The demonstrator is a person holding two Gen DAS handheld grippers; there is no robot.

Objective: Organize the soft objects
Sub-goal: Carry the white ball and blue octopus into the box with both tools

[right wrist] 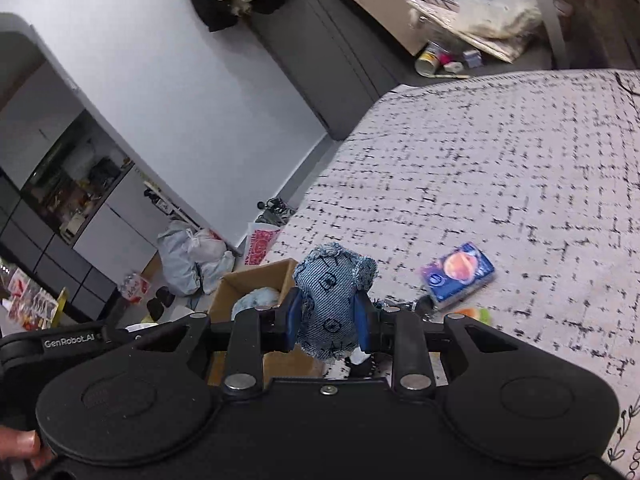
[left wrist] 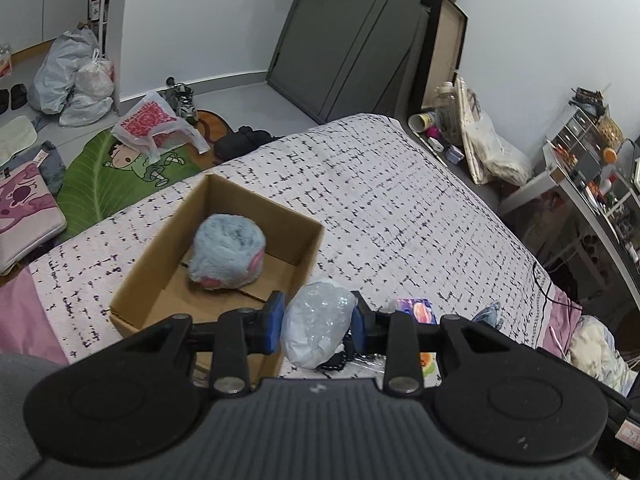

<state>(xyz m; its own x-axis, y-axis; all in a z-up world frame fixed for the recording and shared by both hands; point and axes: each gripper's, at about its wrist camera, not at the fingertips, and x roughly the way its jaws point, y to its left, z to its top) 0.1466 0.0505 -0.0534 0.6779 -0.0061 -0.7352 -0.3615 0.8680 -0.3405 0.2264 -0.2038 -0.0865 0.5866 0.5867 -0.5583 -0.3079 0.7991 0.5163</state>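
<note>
plastic-wrapped bundle (left wrist: pixel 316 322) | pinched in left tool (left wrist: pixel 318 320), denim plush (right wrist: pixel 334 306) clamped in right tool (right wrist: pixel 328 320) | I'd hover fully over cardboard box (left wrist: pixel 304 236) before dropping, beside the blue plush (left wrist: pixel 226 254)

In my right wrist view, white letters reading "GenRobot_AI" stand on the black plastic housing of my left gripper (right wrist: pixel 68 343), seen at the left edge. The white plastic carrier bag with red print (left wrist: pixel 149 121) on the floor and the blue tissue packet with an orange fruit picture (right wrist: pixel 457 271) on the bedspread both carry markings, but I cannot read either. The denim toy's printed signs are too blurred to make out.
</note>
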